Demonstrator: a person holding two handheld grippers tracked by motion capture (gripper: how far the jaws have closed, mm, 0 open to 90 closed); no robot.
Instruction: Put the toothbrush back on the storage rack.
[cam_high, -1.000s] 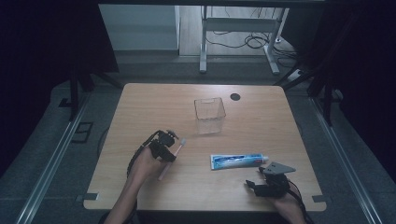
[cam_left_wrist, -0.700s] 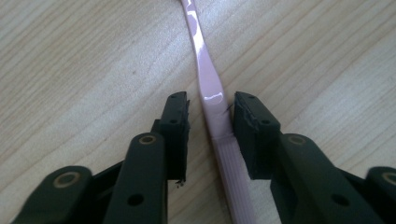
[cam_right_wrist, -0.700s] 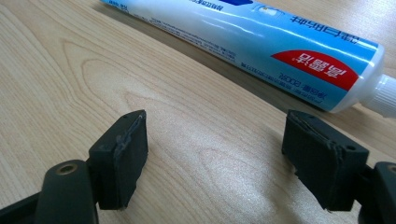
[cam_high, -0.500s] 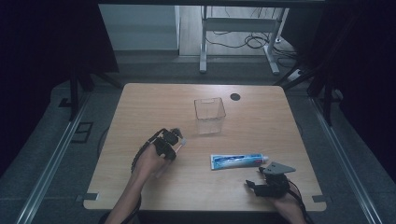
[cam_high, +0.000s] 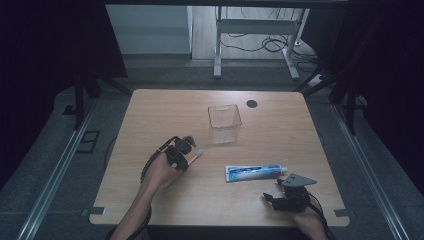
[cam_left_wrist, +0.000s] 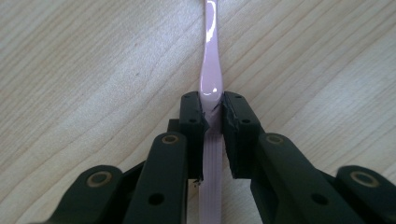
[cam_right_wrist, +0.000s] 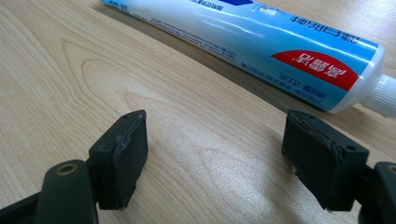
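The toothpaste tube carried upside-down print in the right gripper view: white Chinese characters on a red patch toward three o'clock, small dark characters beside them, too fine to read for certain.

The high view is dim, its surroundings nearly black, with only the table evenly lit. Both gripper views are bright and sharp; glare streaks the toothbrush handle and toothpaste tube.
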